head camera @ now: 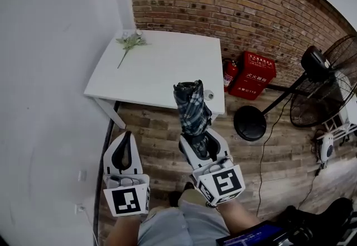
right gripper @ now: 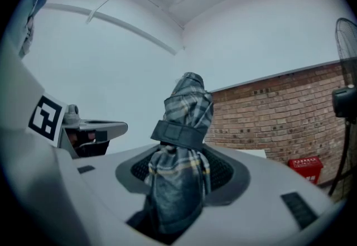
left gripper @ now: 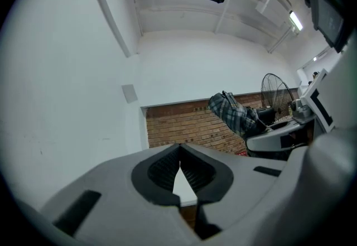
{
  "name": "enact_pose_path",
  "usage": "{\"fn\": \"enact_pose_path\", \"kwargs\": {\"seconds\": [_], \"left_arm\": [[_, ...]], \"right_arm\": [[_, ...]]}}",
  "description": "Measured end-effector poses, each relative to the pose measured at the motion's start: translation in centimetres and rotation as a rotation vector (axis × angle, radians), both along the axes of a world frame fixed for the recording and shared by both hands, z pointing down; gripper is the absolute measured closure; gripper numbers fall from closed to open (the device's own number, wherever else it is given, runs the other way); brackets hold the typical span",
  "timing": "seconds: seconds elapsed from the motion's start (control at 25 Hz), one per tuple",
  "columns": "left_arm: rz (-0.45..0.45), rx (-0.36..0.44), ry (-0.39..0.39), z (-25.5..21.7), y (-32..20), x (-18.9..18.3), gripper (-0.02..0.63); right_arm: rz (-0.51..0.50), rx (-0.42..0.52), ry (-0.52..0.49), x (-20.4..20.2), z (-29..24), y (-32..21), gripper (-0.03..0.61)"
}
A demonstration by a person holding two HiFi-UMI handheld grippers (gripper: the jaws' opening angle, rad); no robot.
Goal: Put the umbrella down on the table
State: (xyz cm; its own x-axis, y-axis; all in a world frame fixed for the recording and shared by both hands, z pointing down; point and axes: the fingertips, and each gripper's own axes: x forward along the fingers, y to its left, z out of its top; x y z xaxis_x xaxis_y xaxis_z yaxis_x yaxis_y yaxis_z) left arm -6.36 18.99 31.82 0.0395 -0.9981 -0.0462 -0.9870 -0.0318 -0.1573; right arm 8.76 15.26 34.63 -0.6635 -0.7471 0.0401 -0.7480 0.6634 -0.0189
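Fingers (right gripper: 227, 172) of the right gripper (head camera: 199, 147) are clamped on the lower end of the folded plaid umbrella (head camera: 191, 108), its strap wrapped round the bundle just past the pads. From that grip the umbrella juts forward and tilts upward, held in the air. In the head view its top overlaps the near edge of the white desk (head camera: 167, 66); whether it is over the desk I cannot tell.

On the left gripper (head camera: 124, 153), the fingers (left gripper: 162, 169) meet at their tips with nothing between them. Both grippers point level toward the desk, side by side and near each other.

Most of the desk top is bare. A green sprig (head camera: 129, 44) lies at its far left corner, and a small pale round object (head camera: 208, 95) sits at the near right corner. One desk side is close to the white wall (head camera: 50, 72), another to the brick wall (head camera: 234, 5). Right of the desk stand a fire extinguisher (head camera: 229, 73), red boxes (head camera: 254, 75) and a floor fan (head camera: 329, 80), all well apart from the umbrella.
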Motion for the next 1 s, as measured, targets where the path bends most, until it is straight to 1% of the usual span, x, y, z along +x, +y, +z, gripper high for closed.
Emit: {"fn": "enact_pose_path", "kwargs": {"seconds": [0.08,0.28,0.48,0.68,0.88,1.0], "left_arm": [[0.005,0.003,-0.016,0.4,-1.1,-0.3,0.604],[0.018,-0.011,-0.015,3.1,-3.1,-0.3,0.604],[0.022,-0.07,0.02,3.2,-8.4,-1.3,0.604],[0.01,-0.107,-0.018,3.7,-14.3,-2.8,0.606],[0.007,-0.122,-0.041,4.3,-20.7,-4.3,0.604],[0.012,-0.135,-0.039,4.4,-24.4,-4.6,0.606]], "right_arm": [[0.007,-0.002,0.001,-0.1,0.4,-1.0,0.371],[0.024,-0.012,0.005,0.0,2.8,-3.0,0.372],[0.032,-0.039,0.01,-1.2,2.7,-8.1,0.371],[0.029,-0.057,0.014,-2.2,3.0,-14.3,0.371],[0.025,-0.1,0.014,-3.7,4.4,-20.7,0.371],[0.021,-0.118,0.015,-4.4,4.9,-24.1,0.371]]}}
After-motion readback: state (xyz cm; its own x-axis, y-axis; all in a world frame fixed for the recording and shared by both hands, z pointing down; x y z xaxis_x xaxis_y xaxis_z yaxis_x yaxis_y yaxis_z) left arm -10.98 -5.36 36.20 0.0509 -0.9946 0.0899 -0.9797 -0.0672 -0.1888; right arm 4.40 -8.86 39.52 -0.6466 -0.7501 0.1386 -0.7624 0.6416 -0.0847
